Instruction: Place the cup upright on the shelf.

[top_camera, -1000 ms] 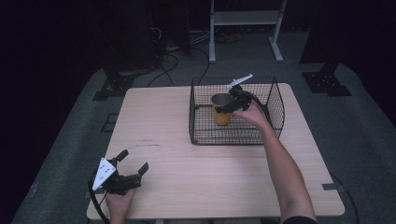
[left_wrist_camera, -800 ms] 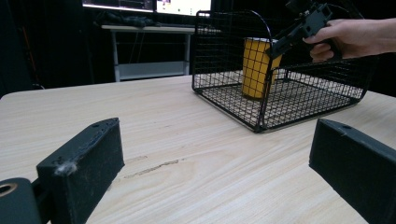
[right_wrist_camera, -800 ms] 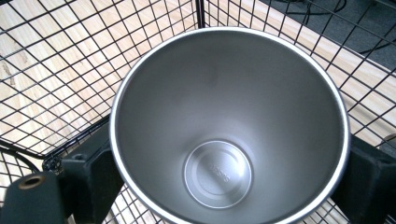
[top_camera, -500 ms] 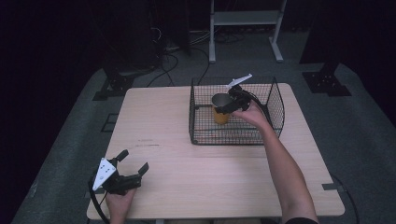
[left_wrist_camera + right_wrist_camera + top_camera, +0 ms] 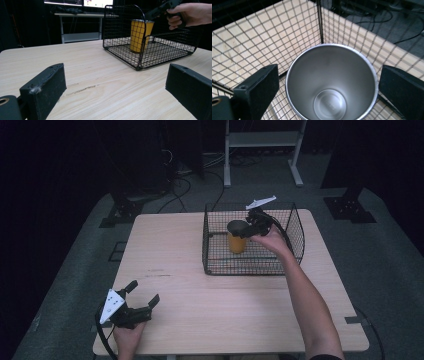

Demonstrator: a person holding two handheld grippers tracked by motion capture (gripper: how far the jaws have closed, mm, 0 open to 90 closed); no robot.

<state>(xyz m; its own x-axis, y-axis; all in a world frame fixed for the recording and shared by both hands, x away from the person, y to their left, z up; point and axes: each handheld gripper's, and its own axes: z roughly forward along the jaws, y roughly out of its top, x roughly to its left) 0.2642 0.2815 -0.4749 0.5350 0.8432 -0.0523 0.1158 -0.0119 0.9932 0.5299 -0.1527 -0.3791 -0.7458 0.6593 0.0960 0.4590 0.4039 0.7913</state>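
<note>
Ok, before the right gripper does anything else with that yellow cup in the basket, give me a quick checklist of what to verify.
1. Cup upright: ok. The yellow cup stands upright on the floor of the wire basket.
2. Cup empty: ok. The right gripper view shows a bare steel inside down to the bottom.
3. Jaws astride the rim: ok. The right gripper is open, one jaw at each side of the cup's mouth.
4. Jaws gripping the cup: not ok. A gap shows at each side.
5. Clearance from the basket wall: cannot tell.
6. Other hand out of the way: ok. The left gripper is open near the table's front left corner, far from the basket.
</note>
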